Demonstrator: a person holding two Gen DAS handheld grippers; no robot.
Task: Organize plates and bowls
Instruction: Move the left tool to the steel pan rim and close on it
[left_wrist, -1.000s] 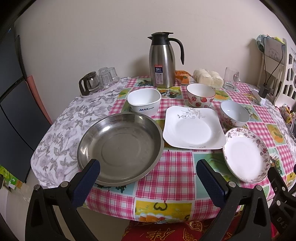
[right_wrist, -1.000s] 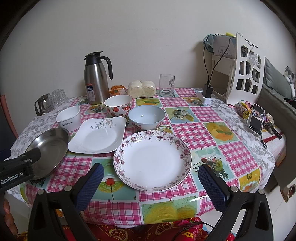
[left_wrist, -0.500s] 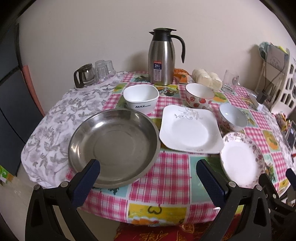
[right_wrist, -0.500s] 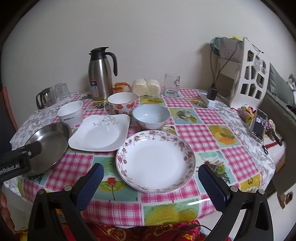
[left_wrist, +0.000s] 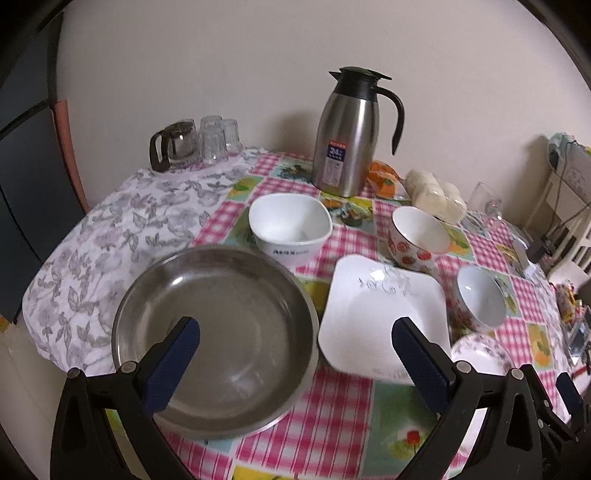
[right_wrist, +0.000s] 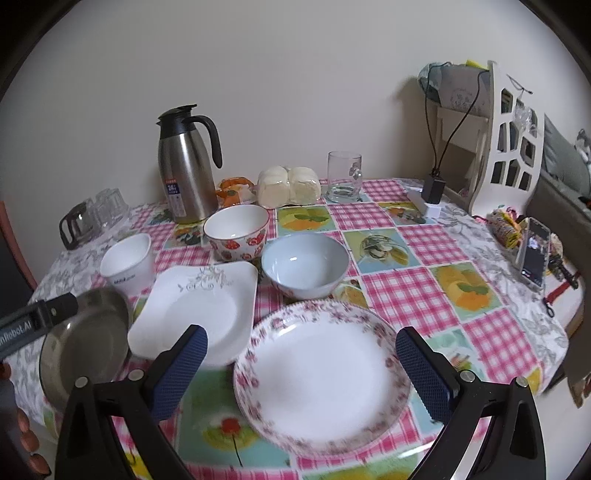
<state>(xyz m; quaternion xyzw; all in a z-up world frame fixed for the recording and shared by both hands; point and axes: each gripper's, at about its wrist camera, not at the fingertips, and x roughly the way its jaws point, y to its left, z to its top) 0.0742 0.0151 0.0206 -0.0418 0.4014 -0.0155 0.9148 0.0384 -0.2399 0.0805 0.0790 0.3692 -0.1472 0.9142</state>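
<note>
A round steel plate (left_wrist: 218, 332) lies at the table's near left. A square white plate (left_wrist: 384, 314) lies right of it, and a floral round plate (right_wrist: 321, 373) at the near right. Behind stand a square white bowl (left_wrist: 290, 229), a strawberry-patterned bowl (left_wrist: 417, 236) and a pale blue bowl (right_wrist: 304, 264). My left gripper (left_wrist: 295, 362) is open and empty above the steel plate's right half. My right gripper (right_wrist: 303, 369) is open and empty above the floral plate.
A steel thermos jug (left_wrist: 349, 133), a glass teapot with cups (left_wrist: 192, 144), wrapped buns (right_wrist: 288, 186) and a glass mug (right_wrist: 343, 177) stand along the back. A phone (right_wrist: 533, 251) and a charger (right_wrist: 432, 195) lie at the right. A white chair (right_wrist: 509, 140) stands beyond.
Both grippers have moved forward over the table: the left one now reaches over the steel plate, the right one over the floral plate. Nothing on the table has moved.
</note>
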